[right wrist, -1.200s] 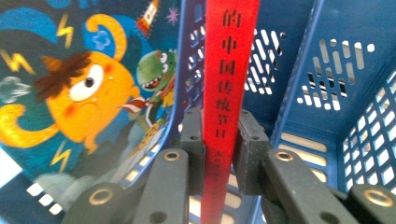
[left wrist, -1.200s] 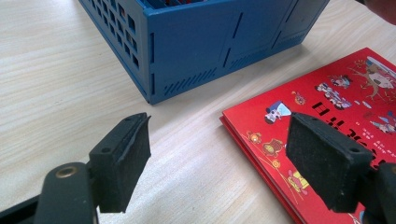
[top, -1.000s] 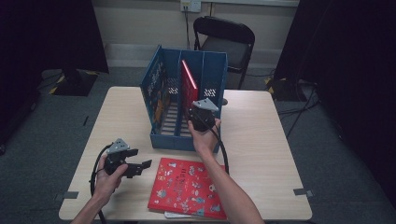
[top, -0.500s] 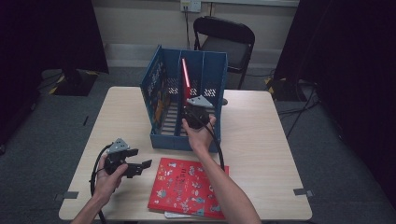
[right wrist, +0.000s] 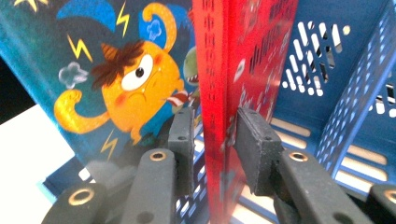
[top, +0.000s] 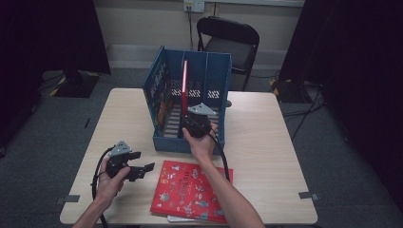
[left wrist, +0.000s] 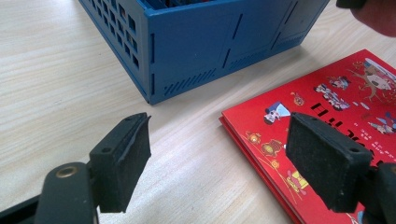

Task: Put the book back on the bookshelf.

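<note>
Right gripper view: my right tongs (right wrist: 212, 135) have just been loosening around the upright red book (right wrist: 243, 70) inside the blue crate (right wrist: 355, 93), pads slightly off it. Left tongs (left wrist: 219, 158) gape empty above the surface (left wrist: 56, 84).

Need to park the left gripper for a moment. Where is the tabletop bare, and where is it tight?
Bare: the table right of the blue crate, and its far-left corner beside the crate. Tight: the near edge, between left gripper, red picture book and crate front.
</note>
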Motion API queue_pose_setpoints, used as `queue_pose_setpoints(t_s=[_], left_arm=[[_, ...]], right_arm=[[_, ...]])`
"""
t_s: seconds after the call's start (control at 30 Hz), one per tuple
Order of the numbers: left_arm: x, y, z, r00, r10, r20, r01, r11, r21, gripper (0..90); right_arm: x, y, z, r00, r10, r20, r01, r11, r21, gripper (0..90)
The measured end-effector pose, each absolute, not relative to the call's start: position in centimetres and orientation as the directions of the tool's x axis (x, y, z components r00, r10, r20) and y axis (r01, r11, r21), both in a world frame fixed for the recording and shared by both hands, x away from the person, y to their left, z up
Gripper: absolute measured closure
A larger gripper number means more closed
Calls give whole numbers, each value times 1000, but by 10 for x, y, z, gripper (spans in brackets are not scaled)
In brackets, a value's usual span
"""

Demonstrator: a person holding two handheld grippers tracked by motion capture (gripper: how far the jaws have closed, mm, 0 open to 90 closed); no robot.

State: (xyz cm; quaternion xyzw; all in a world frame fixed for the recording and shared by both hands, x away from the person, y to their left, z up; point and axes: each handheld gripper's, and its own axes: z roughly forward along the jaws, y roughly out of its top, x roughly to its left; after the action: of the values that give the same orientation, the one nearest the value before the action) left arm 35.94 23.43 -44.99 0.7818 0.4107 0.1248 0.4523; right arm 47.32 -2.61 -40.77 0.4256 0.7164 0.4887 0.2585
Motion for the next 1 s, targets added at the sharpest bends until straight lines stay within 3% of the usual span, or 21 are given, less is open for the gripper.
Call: queue_pose_setpoints(t_s=[0.73, 1.0], left_arm=[[360, 236, -450, 625, 760, -179, 537, -252, 805, 219], [360, 236, -450, 625, 759, -180, 535, -249, 808, 219]], right_arm=[[491, -16, -406, -505, 863, 16, 377, 204, 904, 712], [492, -17, -407, -516, 856, 25, 378, 202, 903, 674]])
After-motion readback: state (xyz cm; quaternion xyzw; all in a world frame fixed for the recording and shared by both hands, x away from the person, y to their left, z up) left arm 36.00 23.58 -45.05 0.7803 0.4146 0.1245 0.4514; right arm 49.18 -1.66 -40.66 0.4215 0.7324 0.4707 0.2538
